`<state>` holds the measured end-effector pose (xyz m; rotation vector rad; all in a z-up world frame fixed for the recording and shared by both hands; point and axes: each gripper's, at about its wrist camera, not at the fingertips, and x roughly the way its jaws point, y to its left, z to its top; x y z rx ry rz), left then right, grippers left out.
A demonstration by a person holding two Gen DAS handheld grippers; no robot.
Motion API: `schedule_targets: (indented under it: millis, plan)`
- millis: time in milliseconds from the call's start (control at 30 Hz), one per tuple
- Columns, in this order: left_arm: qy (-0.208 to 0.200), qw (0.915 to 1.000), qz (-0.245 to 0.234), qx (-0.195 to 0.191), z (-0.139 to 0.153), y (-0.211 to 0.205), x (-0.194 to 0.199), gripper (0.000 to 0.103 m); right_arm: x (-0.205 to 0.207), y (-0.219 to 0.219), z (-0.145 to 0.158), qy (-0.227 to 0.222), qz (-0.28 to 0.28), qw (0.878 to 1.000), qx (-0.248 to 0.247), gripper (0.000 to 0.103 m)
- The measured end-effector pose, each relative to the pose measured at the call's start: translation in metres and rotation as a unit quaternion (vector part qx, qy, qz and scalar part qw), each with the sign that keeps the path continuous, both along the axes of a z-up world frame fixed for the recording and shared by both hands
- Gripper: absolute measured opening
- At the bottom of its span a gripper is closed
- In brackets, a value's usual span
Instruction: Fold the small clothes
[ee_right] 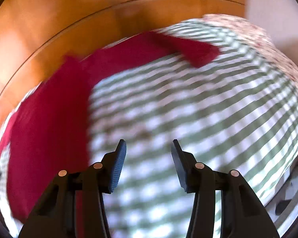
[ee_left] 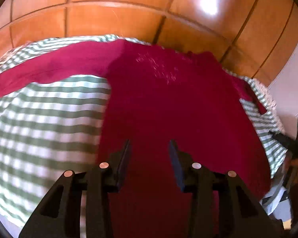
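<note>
A dark red long-sleeved garment lies spread flat on a green-and-white checked cloth. One sleeve stretches away to the left in the left wrist view. My left gripper hovers above the garment's body, jaws apart, nothing between them. In the right wrist view the same red garment lies at the left, its other sleeve reaching right across the far part of the cloth. My right gripper hangs over bare checked cloth beside the garment, jaws apart and empty. Both views are motion-blurred.
The checked cloth covers a table standing on an orange tiled floor. The other hand-held gripper shows at the right edge of the left wrist view. A flowered cloth edge hangs at the table's far right side.
</note>
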<state>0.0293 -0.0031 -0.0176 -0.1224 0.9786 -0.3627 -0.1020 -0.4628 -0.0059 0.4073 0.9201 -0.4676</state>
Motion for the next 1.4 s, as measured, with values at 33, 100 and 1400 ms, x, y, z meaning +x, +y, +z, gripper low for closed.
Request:
schedule_targets:
  millis: [33,100,1400]
  plan:
    - [0.007,1.0000,-0.006,-0.001,-0.003,-0.008,0.004,0.041,0.006,-0.018,-0.001,-0.001,-0.030,0.999,-0.011,0.046]
    - [0.020,0.9997,-0.014,0.004,-0.011,-0.022,0.013,0.044,0.021,-0.045,0.000,0.002,-0.067,0.996,-0.055,0.046]
    - [0.031,0.9980,-0.028,0.047,-0.037,-0.069,0.043,0.081,0.054,-0.240,0.006,-0.007,-0.250,0.967,-0.049,0.078]
